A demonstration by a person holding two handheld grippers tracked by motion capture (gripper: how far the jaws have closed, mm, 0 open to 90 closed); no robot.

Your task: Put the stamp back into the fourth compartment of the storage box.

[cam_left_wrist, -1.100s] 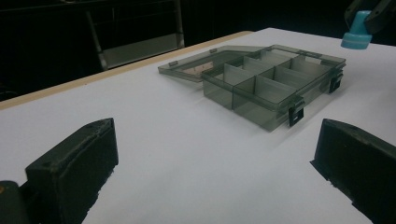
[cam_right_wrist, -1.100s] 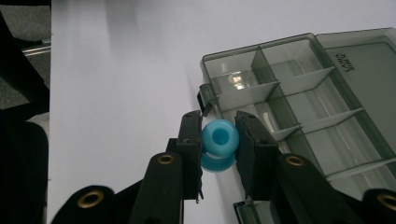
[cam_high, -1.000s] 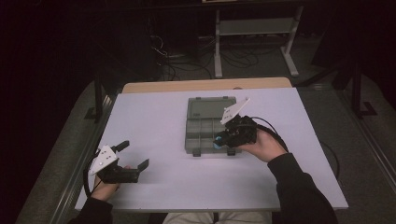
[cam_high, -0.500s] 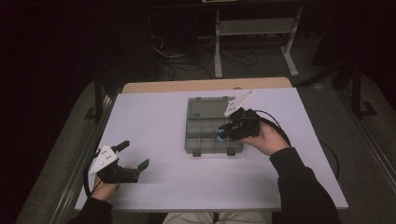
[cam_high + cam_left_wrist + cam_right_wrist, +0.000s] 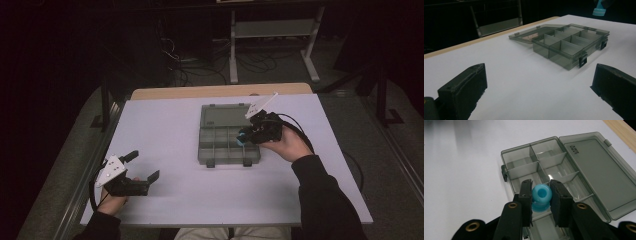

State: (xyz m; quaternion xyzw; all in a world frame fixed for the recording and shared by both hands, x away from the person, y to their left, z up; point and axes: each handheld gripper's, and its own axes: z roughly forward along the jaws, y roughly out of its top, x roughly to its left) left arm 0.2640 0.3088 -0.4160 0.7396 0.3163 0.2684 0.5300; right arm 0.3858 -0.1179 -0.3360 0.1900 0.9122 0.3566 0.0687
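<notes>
Nearest, left gripper (image 5: 131, 181) rested on the tabletop (image 5: 165, 130), jaws spread, well short of the organizer box (image 5: 229, 135). Farther, right gripper (image 5: 541, 192) pinched a blue spool (image 5: 541, 197) over the box's near compartments; best lowered straight between dividers before letting go, lid (image 5: 599, 170) lying open beyond.

Under the right hand-held gripper (image 5: 541, 195), its jaws hide the blue spool's (image 5: 541, 198) sides and the organizer box's (image 5: 564, 167) nearest compartments.
</notes>
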